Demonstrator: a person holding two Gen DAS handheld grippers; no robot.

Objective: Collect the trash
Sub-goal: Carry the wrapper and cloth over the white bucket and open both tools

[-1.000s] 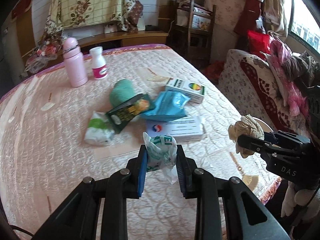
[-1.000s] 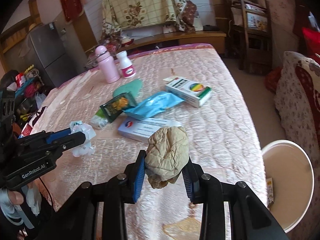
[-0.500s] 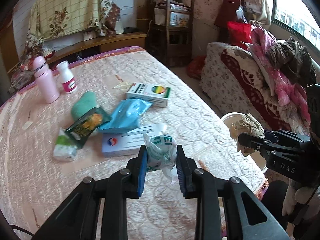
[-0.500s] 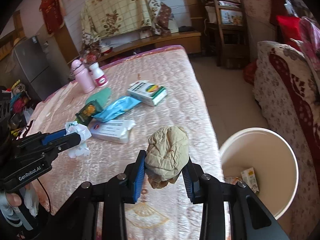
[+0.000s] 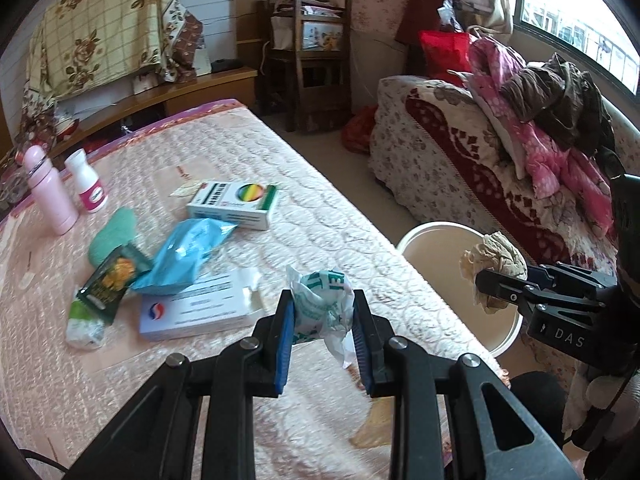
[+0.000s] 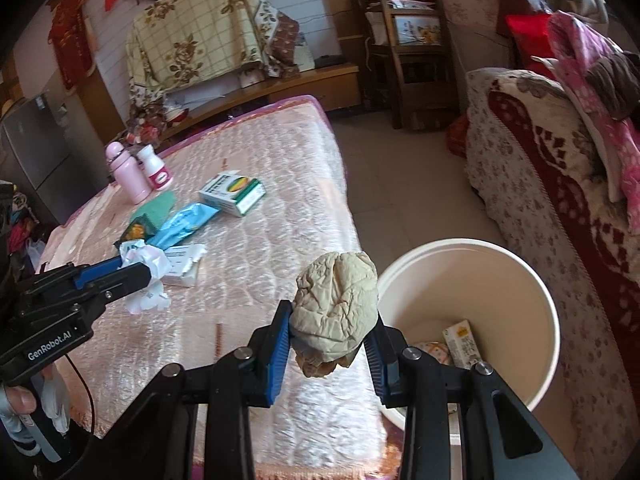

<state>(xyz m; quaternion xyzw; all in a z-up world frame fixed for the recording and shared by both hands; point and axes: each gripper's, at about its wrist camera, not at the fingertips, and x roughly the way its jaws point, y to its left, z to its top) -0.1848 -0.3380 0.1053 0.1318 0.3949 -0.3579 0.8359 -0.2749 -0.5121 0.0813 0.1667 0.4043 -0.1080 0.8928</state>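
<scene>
Both grippers have swung toward the bin [image 6: 548,320]: carry your right gripper [image 6: 328,344], clamping the wad [image 6: 336,312], past the bed [image 6: 256,248] edge over the rim before releasing, left gripper [image 5: 322,320] holding its wrapper [image 5: 320,300].

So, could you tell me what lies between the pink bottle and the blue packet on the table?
In the left wrist view, a green cloth-like item lies between the pink bottle and blue packet.

Quilted pink table cover [image 5: 280,184], purple-edged. At 10 o'clock: pink bottle [image 5: 50,192] just beside white bottle [image 5: 88,186]. Toward centre: green pouch [image 5: 113,236], dark snack packet [image 5: 114,276], blue packet [image 5: 186,254], white box with rainbow mark [image 5: 234,199], flat white box [image 5: 196,314], small green-white wrapper [image 5: 84,322].
</scene>
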